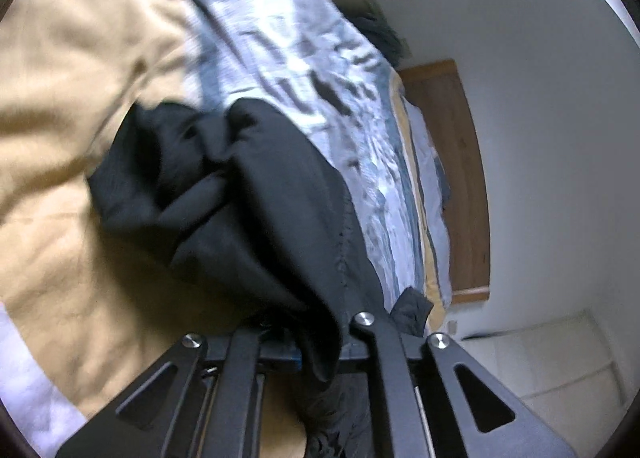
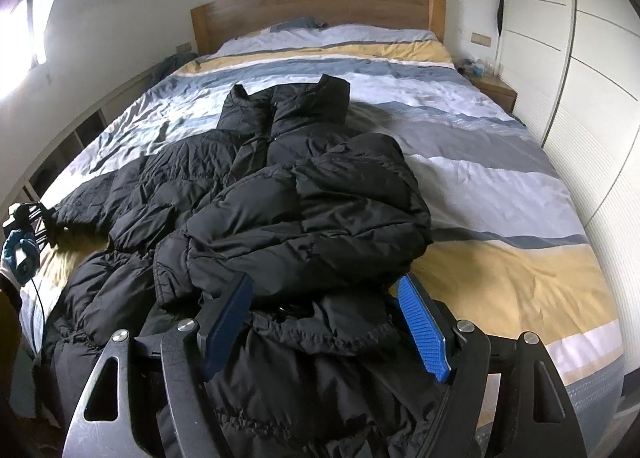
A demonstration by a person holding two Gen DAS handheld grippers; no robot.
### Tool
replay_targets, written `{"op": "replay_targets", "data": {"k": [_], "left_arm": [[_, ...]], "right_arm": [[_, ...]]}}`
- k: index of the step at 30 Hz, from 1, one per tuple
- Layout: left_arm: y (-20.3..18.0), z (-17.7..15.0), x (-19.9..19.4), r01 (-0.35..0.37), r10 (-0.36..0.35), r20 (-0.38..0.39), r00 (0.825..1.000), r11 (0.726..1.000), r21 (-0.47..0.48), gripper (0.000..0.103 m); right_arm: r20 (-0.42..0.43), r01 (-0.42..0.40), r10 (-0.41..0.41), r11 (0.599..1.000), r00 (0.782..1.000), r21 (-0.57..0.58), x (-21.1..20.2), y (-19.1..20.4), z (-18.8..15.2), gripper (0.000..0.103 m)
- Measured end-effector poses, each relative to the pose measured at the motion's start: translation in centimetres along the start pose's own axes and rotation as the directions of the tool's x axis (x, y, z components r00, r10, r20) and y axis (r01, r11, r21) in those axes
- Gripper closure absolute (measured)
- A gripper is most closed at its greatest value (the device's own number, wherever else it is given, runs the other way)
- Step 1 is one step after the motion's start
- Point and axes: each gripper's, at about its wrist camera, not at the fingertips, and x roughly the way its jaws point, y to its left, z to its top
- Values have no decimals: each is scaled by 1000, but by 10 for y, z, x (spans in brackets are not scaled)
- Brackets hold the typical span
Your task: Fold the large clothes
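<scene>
A black puffer jacket (image 2: 304, 193) lies crumpled in the middle of the bed, collar toward the headboard, one sleeve stretched out to the left. At that sleeve's end, far left in the right wrist view, is my left gripper (image 2: 42, 217). In the left wrist view the black jacket fabric (image 1: 240, 185) runs straight into my left gripper (image 1: 320, 342), which is shut on it; the fabric hides the fingertips. My right gripper (image 2: 324, 310) stands open over the jacket's near hem, with puffy fabric bulging between its blue pads (image 2: 420, 326).
The bed's striped grey, white and yellow duvet (image 2: 500, 177) spreads to the right of the jacket. A wooden headboard (image 2: 320, 5) stands at the far end, with a nightstand (image 2: 494, 87) and white wardrobe doors (image 2: 580, 77) to the right. Low shelves (image 2: 80, 129) line the left wall.
</scene>
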Motion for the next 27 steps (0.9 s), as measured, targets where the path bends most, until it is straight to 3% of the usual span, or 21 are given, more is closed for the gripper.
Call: {"op": "replay_targets", "data": {"k": [6, 9, 14, 20, 27], "left_arm": [[-49, -22, -21, -20, 19, 8, 1000, 983, 185, 97], [-83, -35, -27, -14, 12, 8, 1000, 960, 278, 97], [-136, -77, -38, -13, 23, -18, 1000, 892, 451, 97], [-183, -144, -44, 12, 37, -63, 997, 772, 635, 97], [-199, -207, -38, 51, 60, -137, 989, 725, 687, 97]], "right_arm": [[22, 21, -21, 1000, 1000, 23, -14, -13, -7, 28], [39, 31, -33, 999, 999, 37, -22, -21, -11, 28], [60, 30, -34, 997, 998, 71, -32, -35, -18, 28], [71, 19, -28, 993, 997, 118, -37, -45, -25, 28], [97, 17, -29, 992, 995, 129, -52, -53, -31, 28]]}}
